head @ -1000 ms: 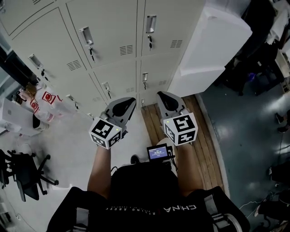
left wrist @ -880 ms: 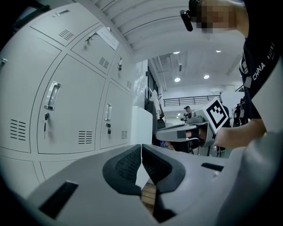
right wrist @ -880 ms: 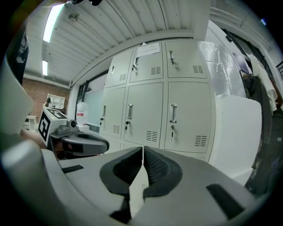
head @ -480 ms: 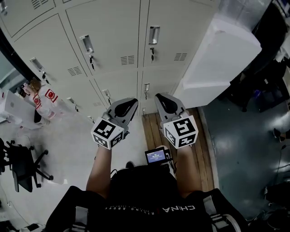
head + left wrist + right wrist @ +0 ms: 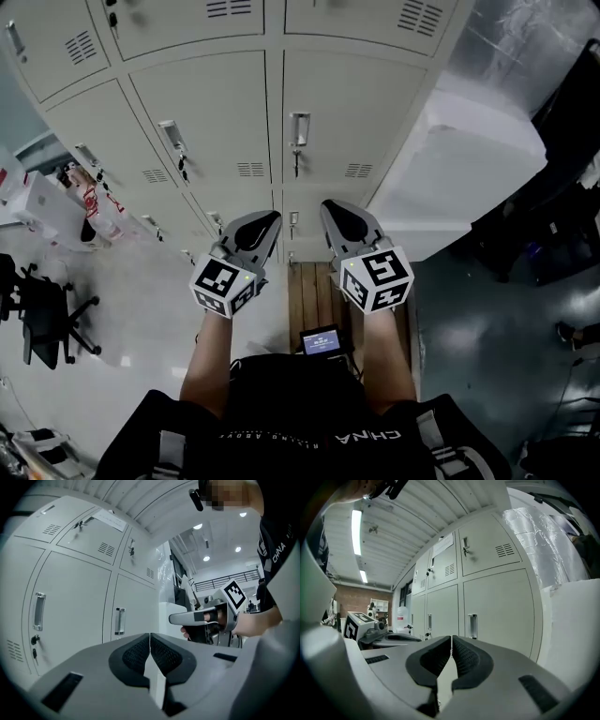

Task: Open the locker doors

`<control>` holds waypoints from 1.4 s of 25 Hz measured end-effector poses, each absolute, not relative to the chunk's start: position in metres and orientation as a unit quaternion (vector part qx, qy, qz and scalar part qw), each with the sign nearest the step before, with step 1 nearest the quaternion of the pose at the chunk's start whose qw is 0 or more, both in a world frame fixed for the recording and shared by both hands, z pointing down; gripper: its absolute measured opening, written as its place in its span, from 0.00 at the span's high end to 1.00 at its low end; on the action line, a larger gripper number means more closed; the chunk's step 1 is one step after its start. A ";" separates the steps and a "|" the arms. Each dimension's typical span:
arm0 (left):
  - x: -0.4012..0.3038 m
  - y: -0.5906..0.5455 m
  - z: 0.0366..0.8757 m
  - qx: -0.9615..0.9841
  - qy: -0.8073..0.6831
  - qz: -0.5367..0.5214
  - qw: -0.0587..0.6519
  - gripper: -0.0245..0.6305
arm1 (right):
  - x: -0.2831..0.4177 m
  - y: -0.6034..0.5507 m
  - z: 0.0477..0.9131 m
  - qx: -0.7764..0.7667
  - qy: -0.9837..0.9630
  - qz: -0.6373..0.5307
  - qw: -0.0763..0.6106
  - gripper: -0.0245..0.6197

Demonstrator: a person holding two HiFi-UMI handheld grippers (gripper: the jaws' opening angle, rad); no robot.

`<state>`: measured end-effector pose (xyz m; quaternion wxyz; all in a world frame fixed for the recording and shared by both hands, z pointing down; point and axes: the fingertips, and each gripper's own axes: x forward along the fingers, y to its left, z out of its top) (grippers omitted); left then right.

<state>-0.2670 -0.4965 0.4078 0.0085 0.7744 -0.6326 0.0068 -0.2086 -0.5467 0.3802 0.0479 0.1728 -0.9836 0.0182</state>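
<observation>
Left gripper (image 5: 150, 638) with jaws pressed together, ribbed pads meeting along one seam, nothing between. Right gripper (image 5: 451, 640) likewise closed on itself and empty. Both held side by side in front of the person (image 5: 300, 412), pointing roughly level at the bank of lockers (image 5: 169, 28), apart from it and touching no door.

Straight ahead of the left gripper, the left locker door (image 5: 202, 117) of the middle row, closed, with a vertical metal left handle (image 5: 172, 137) near its left edge and a key hanging just under it. Ahead of the right gripper, the right locker door (image 5: 349, 112), also closed, with its right handle (image 5: 299, 128) and hanging key at its left edge. Above and below, more rows of grey vented doors, all flush with the frame.

Against the right end of the lockers, a large white foam block (image 5: 469, 159), with plastic-wrapped goods (image 5: 525, 47) behind. Underfoot, a strip of wooden planks (image 5: 314, 295); at the person's waist, a small lit screen (image 5: 322, 341). Off to the left, a black office chair (image 5: 42, 319) on the pale floor (image 5: 141, 309).
</observation>
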 end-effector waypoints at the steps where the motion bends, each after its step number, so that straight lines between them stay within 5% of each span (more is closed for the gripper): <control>1: -0.263 -0.501 0.399 0.772 -0.636 0.009 0.007 0.93 | -0.206 -0.552 0.371 0.167 -0.985 0.020 0.044 0.91; 17: -0.269 -0.568 0.267 0.745 -0.661 -0.023 -0.082 0.93 | -0.194 -0.595 0.297 0.176 -0.980 -0.076 0.057 0.91; 25: -0.285 -0.595 0.143 0.712 -0.670 0.049 -0.203 0.93 | -0.224 -0.607 0.176 0.167 -0.966 -0.199 0.011 0.91; 35: -0.313 -0.610 0.040 0.658 -0.717 0.025 -0.231 0.93 | -0.250 -0.605 0.058 0.200 -0.937 -0.288 -0.008 0.91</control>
